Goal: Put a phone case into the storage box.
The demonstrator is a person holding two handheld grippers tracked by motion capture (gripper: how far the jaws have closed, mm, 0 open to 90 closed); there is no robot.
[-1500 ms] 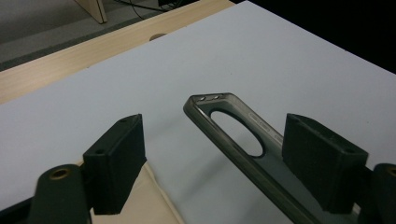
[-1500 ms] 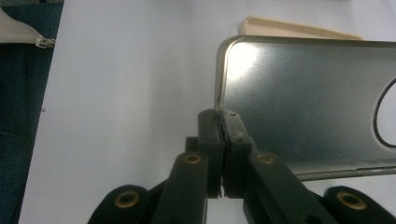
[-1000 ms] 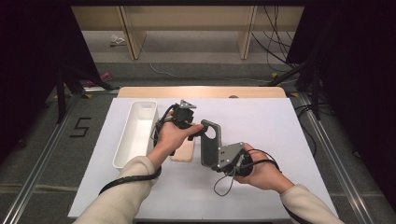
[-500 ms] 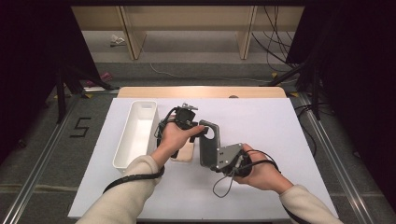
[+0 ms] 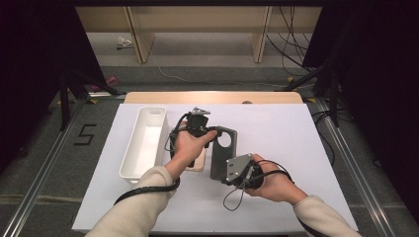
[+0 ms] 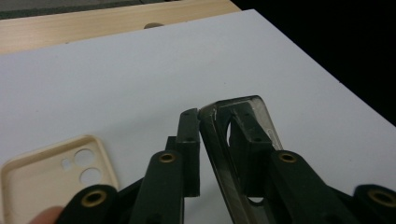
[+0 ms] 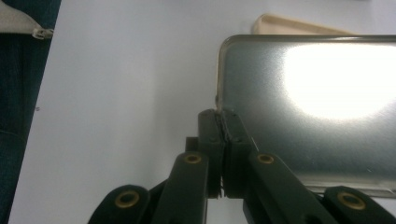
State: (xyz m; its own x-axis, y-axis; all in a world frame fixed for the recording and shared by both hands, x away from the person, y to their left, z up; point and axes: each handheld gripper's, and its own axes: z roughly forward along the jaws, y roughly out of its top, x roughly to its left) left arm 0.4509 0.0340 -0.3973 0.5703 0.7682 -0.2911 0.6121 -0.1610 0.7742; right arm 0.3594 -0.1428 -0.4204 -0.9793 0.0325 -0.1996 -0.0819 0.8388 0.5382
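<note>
Above the white surface (image 5: 296, 148), right tongs (image 7: 223, 122) clamped the dark phone case (image 5: 223, 153) at its near edge. Left tongs (image 6: 201, 122) had just been closing on its far camera-hole end, long axis spanning between both.

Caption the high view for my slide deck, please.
Two hand-held grippers, left and right, grip a dark phone case beside a white tray.

On the white counter (image 5: 296, 148), the left gripper (image 5: 200, 124) and the right gripper (image 5: 236, 170) both meet a dark phone case (image 5: 223, 150), the left at its far end, the right at its near edge. A beige phone case (image 5: 198, 163) lies beneath the left hand (image 5: 188, 147), beside a long white tray (image 5: 143, 143).
</note>
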